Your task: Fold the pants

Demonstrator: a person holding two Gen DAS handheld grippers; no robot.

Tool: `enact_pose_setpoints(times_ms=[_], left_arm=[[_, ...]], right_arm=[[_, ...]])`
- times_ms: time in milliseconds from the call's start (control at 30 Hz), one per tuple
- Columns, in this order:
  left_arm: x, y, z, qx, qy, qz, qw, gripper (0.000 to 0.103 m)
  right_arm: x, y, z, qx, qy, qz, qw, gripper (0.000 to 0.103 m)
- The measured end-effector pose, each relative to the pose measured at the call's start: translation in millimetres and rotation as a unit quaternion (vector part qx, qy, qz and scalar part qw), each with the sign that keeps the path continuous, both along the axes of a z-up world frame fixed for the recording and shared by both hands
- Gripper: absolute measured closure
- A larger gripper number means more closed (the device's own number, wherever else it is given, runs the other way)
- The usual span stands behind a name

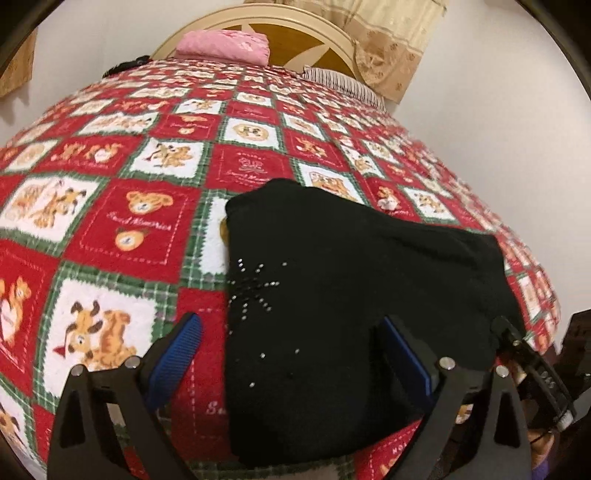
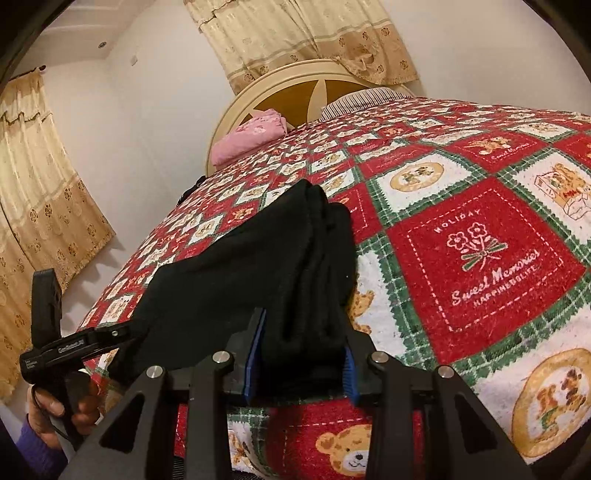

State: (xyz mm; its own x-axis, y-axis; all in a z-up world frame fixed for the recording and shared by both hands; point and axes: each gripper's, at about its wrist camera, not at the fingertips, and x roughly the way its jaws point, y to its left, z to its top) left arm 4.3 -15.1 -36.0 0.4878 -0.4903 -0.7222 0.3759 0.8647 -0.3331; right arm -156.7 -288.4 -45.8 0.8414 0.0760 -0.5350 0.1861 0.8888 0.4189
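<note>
Red teddy-bear quilt (image 1: 155, 155), pink pillow (image 1: 222, 46), striped pillow (image 1: 343, 83), round headboard (image 1: 295, 37), beige curtains (image 2: 306, 33)

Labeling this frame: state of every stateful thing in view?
black pants: folded into a bundle, on the quilt.
left hand-held gripper: open, straddling the pants' edge.
right hand-held gripper: around the pants' stacked folds; grip unclear.
pink cloth: folded, by headboard.
</note>
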Motion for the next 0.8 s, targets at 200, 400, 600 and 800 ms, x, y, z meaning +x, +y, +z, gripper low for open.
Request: enact_pose_setpoints(times_ms=[200, 400, 600, 800], left_arm=[[2, 0, -1, -0.012, 0.011, 0.013, 0.9998, 0.020], [10, 20, -3, -0.085, 0.068, 0.032, 0.9936, 0.045], [14, 21, -4, -0.098, 0.074, 0.038, 0.9917, 0.085], [0, 9, 15, -0.049, 0.011, 0.033, 0.9982, 0.090]], right_arm=[[0, 1, 0, -0.001, 0.001, -0.001, 1.000, 0.065], [1, 3, 2, -0.007, 0.004, -0.001, 1.000, 0.065], [2, 8, 5, -0.020, 0.009, -0.005, 1.000, 0.066], [5, 36, 23, -0.121, 0.022, -0.008, 0.992, 0.072]])
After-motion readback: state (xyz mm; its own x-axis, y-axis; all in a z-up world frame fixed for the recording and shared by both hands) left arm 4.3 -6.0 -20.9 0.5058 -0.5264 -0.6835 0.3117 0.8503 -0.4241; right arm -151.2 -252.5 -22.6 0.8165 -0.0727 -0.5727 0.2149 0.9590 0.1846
